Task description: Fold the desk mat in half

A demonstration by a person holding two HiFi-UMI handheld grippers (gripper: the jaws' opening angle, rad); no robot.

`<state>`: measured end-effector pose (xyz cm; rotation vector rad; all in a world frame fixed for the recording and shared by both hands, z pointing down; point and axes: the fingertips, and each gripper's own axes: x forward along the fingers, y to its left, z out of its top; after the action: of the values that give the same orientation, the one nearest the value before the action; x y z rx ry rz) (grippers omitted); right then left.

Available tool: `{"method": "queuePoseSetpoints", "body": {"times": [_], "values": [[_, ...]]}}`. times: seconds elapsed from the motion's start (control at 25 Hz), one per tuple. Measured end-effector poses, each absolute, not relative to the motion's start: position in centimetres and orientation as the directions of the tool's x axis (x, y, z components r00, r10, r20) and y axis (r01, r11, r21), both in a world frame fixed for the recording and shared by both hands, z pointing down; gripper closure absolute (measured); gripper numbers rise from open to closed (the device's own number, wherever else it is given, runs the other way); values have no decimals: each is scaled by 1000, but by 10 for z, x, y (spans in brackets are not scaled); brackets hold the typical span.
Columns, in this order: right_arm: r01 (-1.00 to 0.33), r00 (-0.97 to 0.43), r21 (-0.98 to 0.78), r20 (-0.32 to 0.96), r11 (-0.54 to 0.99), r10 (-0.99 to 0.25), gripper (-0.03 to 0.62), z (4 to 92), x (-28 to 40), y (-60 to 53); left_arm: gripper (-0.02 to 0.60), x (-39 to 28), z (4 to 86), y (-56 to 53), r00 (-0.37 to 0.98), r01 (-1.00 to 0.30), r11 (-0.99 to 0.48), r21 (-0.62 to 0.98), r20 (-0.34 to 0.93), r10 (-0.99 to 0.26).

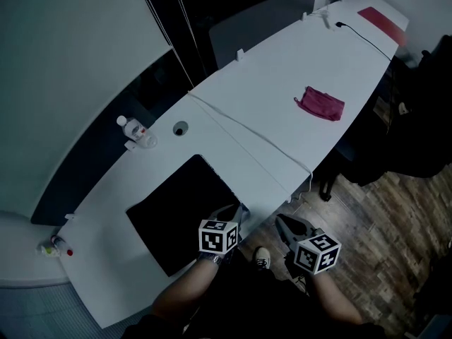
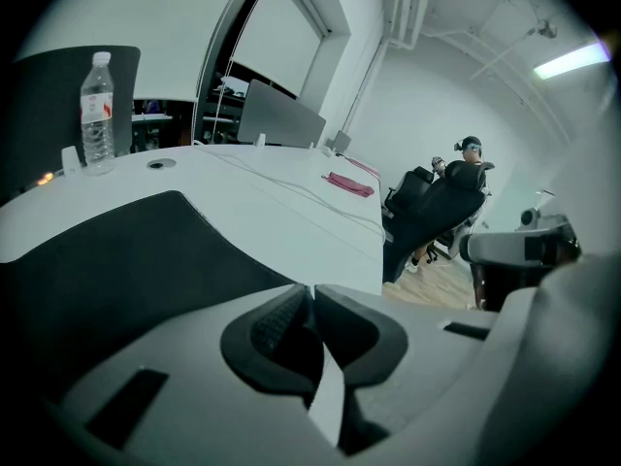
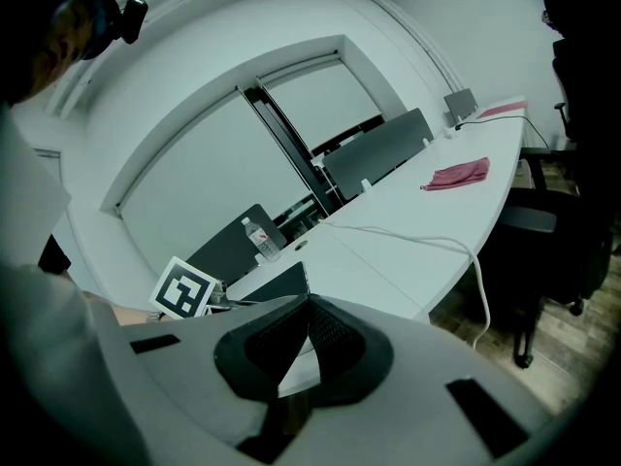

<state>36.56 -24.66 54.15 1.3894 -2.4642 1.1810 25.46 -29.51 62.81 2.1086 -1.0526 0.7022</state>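
Desk mat [image 1: 180,214]: black, lying flat and not folded on the near end of the white desk [image 1: 282,97].
Left tongs [image 2: 310,289]: closed tip to tip, right at the mat's near right corner. I cannot tell if they pinch it.
Right tongs [image 3: 309,301]: closed, nothing in them, off the desk edge and over the wood floor [image 1: 395,210].
Bottle [image 1: 138,131]: stands just past the mat, by the far edge.
Pink cloth [image 1: 321,103]: far up the desk, well apart from the mat.
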Motion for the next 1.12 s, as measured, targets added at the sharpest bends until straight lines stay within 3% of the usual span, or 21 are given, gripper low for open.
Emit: {"method": "queuePoseSetpoints", "body": {"times": [0.76,1.12], "values": [[-757,-590,-580,410,300,-696,571,540,365,-248,543,255,626,-299,528,-829,-475,294,691,-494],[-752,-616,-559,409,349,-673,571,536,361,-244,489,254,607,-294,525,-832,-491,256,650,-549]]}}
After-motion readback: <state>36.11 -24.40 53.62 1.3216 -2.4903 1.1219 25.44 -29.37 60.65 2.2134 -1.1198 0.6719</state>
